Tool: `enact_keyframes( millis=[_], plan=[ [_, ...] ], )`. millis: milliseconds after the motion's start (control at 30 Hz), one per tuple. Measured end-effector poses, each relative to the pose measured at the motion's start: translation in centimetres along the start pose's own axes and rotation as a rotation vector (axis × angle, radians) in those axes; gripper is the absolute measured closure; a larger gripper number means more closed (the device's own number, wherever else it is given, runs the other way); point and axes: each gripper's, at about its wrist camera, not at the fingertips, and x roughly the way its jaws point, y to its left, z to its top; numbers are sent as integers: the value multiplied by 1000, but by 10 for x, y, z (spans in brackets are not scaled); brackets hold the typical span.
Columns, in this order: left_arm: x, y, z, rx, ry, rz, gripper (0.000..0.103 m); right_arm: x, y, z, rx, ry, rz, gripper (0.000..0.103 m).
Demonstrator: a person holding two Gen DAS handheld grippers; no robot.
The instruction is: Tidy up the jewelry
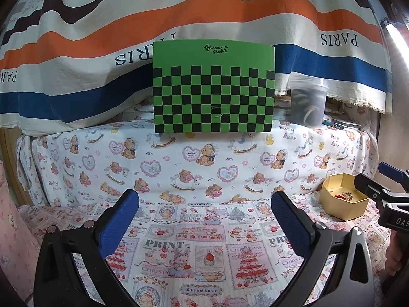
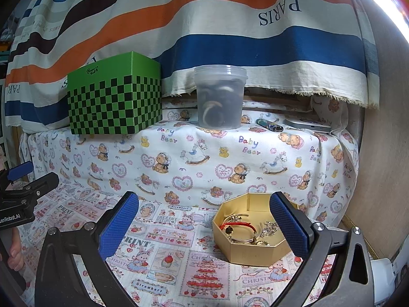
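Right now you are holding both grippers just above the table [image 2: 166,250], which is wearing a cloth printed with Christmas and strawberry pictures. Your left gripper [image 1: 204,220] is standing with its blue-padded fingers [image 1: 120,220] spread wide apart and nothing lying between them; it is pointing at the green checkered box [image 1: 214,87] sitting on the raised ledge at the back. Your right gripper [image 2: 204,222] is likewise gaping wide and gripping nothing.

The gold octagonal box [image 2: 251,250] is resting open on the table, and in the right wrist view it is sitting partly between your right gripper's fingers, close against the right-hand one [image 2: 288,225], whose pad is covering part of its far right corner. Whether that finger is touching the box is not clear. Inside it the jewelry [image 2: 251,231] is lying in a loose tangle: a red cord bracelet [image 2: 240,223], silvery chains and a thin metal bangle. From the left wrist view the same gold box [image 1: 342,204] is showing at the far right, with your right gripper [image 1: 370,186] reaching in just beside it.

On the ledge, draped in a baby bear cloth [image 2: 230,153], a clear lidded tub [image 2: 219,97] is standing to the right of the checkered box [image 2: 115,94], apart from it, under a striped hanging cloth [image 2: 204,25].
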Motion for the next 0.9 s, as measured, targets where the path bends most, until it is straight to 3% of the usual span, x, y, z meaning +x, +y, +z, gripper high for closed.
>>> enact_keyframes(
  millis=[900],
  plan=[
    [2, 1, 0, -6, 14, 32, 0, 1, 1, 0, -7, 7, 3, 0]
  ],
)
